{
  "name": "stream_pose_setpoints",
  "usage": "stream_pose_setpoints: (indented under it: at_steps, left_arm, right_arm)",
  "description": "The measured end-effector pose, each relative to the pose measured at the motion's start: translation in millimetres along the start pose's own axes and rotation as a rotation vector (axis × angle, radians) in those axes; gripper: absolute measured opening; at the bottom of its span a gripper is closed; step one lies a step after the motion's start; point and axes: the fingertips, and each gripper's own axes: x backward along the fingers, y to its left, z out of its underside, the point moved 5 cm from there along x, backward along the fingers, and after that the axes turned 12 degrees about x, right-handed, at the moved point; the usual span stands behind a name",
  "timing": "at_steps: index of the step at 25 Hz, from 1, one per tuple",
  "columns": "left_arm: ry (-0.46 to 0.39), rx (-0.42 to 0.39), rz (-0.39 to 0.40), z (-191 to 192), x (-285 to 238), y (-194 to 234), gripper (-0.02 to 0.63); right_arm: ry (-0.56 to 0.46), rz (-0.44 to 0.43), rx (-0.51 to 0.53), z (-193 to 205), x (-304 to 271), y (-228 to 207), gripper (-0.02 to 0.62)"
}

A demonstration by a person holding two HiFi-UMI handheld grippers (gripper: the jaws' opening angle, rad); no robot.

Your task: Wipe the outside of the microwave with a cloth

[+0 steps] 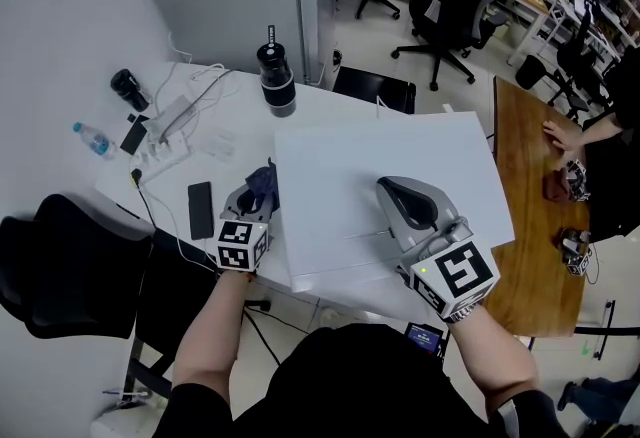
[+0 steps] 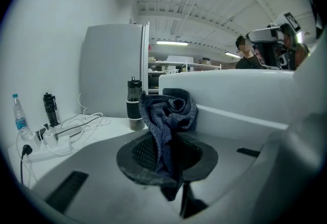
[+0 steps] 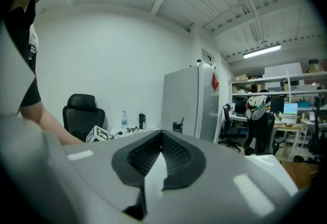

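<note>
A white table (image 1: 320, 106) carries the white microwave (image 1: 340, 176) on its right half, with a dark tumbler (image 1: 276, 78) standing just beyond the microwave's far left corner. To the left lie a black phone (image 1: 200, 209) and a power strip (image 1: 170, 121) with white cables. At the far left edge stand a black flask (image 1: 129, 89) and a water bottle (image 1: 95, 139).

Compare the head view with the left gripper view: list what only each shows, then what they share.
Head view only: the shut right gripper and a flat black phone. Left gripper view only: a ceiling strip light. Both: the white box-shaped microwave, the dark blue knitted cloth clamped in the left gripper, and the black-and-grey bottle.
</note>
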Motion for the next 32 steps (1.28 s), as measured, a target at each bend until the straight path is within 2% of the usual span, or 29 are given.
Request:
stream_pose_setpoints:
  at_steps: [19, 26, 32]
  left_arm:
    - [0.014, 0.016, -0.044, -18, -44, 28, 0.054]
    - [-0.018, 0.008, -0.054, -34, -28, 30, 0.055]
    - [-0.107, -0.031, -0.043, -69, 9, 20, 0.055]
  right_arm:
    - [0.047, 0.05, 0.005, 7, 7, -10, 0.002]
    - [0.049, 0.039, 0.002, 5, 11, -5, 0.002]
    - [0.033, -0.017, 0.014, -6, 8, 10, 0.017]
